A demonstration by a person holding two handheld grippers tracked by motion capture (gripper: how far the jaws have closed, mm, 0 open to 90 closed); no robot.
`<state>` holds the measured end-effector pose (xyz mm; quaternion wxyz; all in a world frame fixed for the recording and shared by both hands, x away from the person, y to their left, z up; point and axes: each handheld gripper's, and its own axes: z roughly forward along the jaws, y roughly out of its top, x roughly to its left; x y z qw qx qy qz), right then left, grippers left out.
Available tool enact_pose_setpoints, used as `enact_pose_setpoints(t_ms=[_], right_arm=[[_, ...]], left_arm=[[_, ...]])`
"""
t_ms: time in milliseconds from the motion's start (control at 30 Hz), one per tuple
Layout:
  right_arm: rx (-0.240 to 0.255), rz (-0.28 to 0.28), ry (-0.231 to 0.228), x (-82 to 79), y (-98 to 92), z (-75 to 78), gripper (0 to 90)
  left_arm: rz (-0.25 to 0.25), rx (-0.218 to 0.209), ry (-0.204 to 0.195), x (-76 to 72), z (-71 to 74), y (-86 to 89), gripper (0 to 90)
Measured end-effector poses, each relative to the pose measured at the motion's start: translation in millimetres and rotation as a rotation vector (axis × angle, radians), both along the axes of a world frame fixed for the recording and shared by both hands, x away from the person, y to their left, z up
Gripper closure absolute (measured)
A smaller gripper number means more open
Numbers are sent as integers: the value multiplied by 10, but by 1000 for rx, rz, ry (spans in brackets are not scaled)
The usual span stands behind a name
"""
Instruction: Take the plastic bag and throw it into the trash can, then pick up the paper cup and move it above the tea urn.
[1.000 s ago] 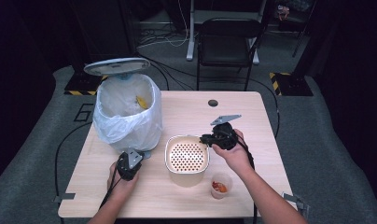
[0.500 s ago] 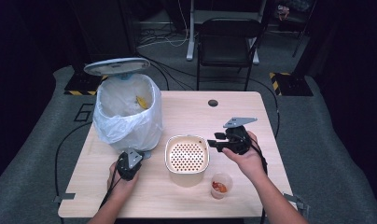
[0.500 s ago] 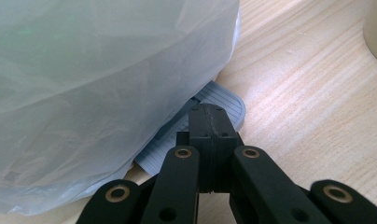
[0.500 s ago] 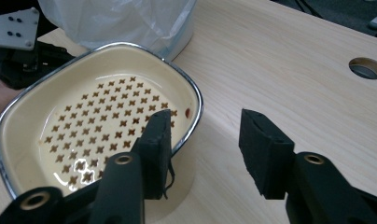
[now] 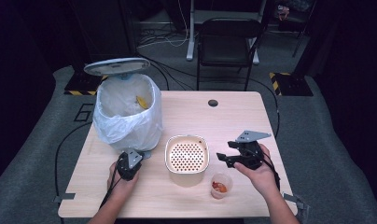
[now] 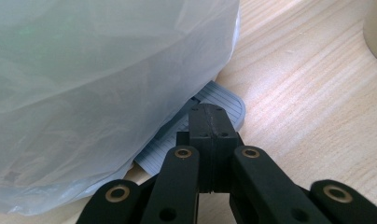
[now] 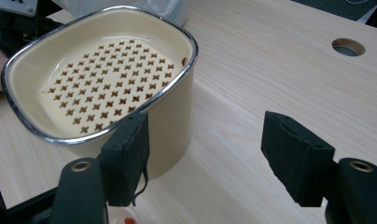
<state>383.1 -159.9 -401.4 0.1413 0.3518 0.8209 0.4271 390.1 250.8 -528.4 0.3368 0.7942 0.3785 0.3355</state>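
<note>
A cream bowl [image 5: 187, 153] with a perforated insert and a metal rim stands mid-table; in the right gripper view the bowl [image 7: 102, 79] is empty. My right gripper [image 5: 226, 157] hovers just right of it. Its jaws have just been opening, and the right gripper [image 7: 205, 144] has nothing between its pads. My left gripper [image 5: 129, 163] is shut, and the left gripper [image 6: 210, 126] rests its tip on the grey ribbed pedal [image 6: 224, 105] of the bin [image 5: 128, 112]. The bin has a white bag and its lid [image 5: 116, 66] is raised.
A small clear cup [image 5: 219, 185] with orange-red scraps stands near the front edge, below my right gripper. A yellow scrap [image 5: 141, 101] lies in the bin. The wooden table [image 5: 233, 121] has a cable hole [image 5: 212, 102] at the back. A black chair [image 5: 228, 42] stands behind.
My right gripper has drawn away to the right from the bowl's rim, and its jaws have spread apart. The left gripper, bin and bowl have stayed put.
</note>
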Motion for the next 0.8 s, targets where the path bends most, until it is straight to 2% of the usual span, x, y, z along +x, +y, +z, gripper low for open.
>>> enact_pose_setpoints(t_ms=[200,300,400,633,800], right_arm=[[10,-26,-16,-144,-68,-93,202],[11,-19,-10,-191,-87,-141,187],[19,-17,-8,-233,-100,-189,187],[32,35,-18,-332,-61,-248,158],[28,69,-2,-411,14,-276,133]], left_arm=[[4,-4,-7,2,-5,-2,900],[-1,6,2,-1,2,0,900],[4,-5,-5,2,-3,-1,900],[-3,-1,4,1,2,4,900],[-1,-5,4,1,1,3,900]])
